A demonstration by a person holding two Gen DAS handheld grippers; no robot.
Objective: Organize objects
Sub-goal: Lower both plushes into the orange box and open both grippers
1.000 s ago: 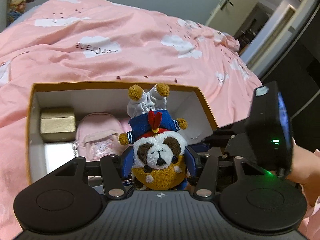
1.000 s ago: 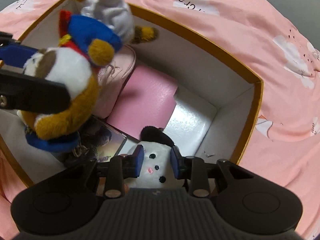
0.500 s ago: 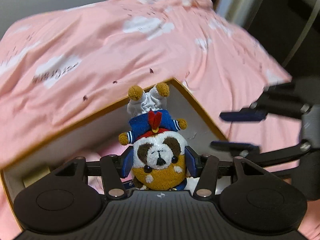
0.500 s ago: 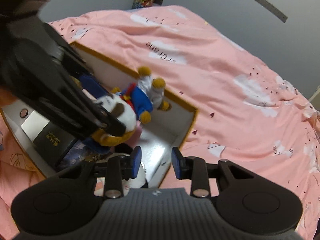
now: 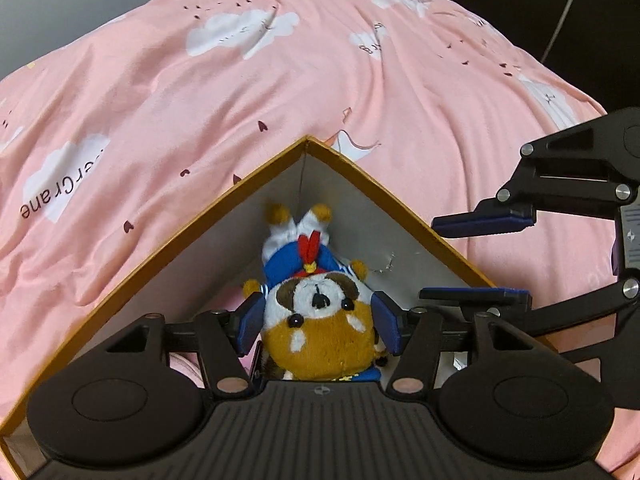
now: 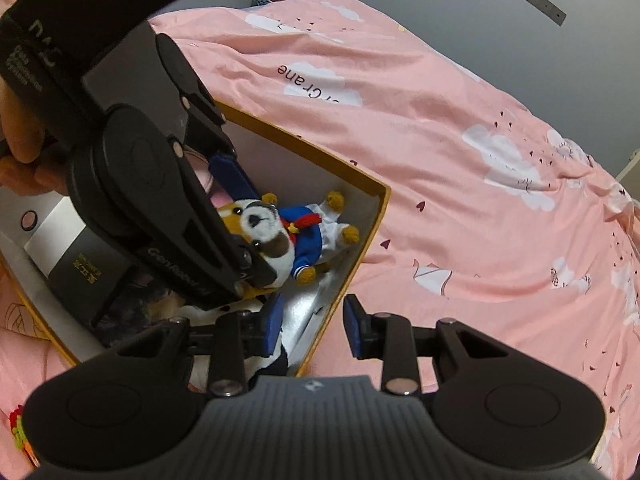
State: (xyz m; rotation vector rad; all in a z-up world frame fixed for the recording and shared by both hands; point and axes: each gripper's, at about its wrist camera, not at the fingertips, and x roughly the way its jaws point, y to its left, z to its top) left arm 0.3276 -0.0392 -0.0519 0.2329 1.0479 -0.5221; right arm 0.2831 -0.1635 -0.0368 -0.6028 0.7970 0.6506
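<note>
Plush dog [image 5: 316,320], soft and light by the look, squashy, best pinched across the head. Hangs upside down over the far corner of the box [image 5: 224,204] on the bed [image 5: 280,80]. Clamped at the head by left hand-held gripper [image 5: 318,322]. Right hand-held gripper [image 6: 312,324] spread, empty, straddling box wall.

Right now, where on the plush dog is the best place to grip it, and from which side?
The head: the left gripper is already shut on the plush dog there. It is the widest, roundest part, and it points up out of the box corner. Come from above, fingers on either cheek; the thin limbs offer little hold.
</note>
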